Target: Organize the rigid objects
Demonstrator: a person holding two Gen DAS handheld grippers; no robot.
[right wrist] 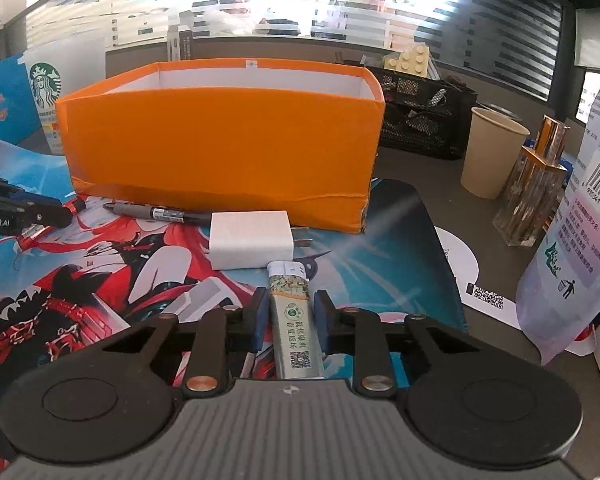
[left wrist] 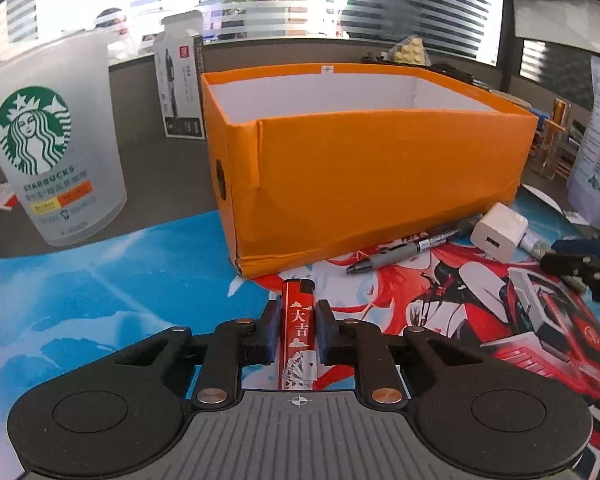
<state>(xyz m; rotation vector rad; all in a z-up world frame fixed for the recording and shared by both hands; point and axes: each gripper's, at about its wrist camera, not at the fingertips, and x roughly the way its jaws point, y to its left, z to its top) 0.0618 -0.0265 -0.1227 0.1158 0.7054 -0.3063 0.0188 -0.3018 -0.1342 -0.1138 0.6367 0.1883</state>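
My left gripper [left wrist: 299, 308] is shut on a red lighter [left wrist: 299, 322] that lies lengthwise between its blue pads, low over the printed mat [left wrist: 100, 280]. Just ahead stands an open orange box [left wrist: 380, 176] with a white inside. In the right wrist view my right gripper [right wrist: 290, 300] is shut on a white and green lighter [right wrist: 294, 332], its tip pointing at a white USB charger [right wrist: 250, 244]. A grey pen [right wrist: 156, 213] lies along the foot of the orange box [right wrist: 220, 148]. The pen [left wrist: 404, 250] and charger [left wrist: 498, 232] also show to the right of the left gripper.
A frosted Starbucks cup [left wrist: 48, 148] stands left of the box, with a small product carton [left wrist: 182, 88] behind it. On the right are a paper cup [right wrist: 490, 152], a gold-capped glass bottle [right wrist: 536, 196], a printed pouch [right wrist: 580, 240] and a black mesh organiser [right wrist: 420, 116].
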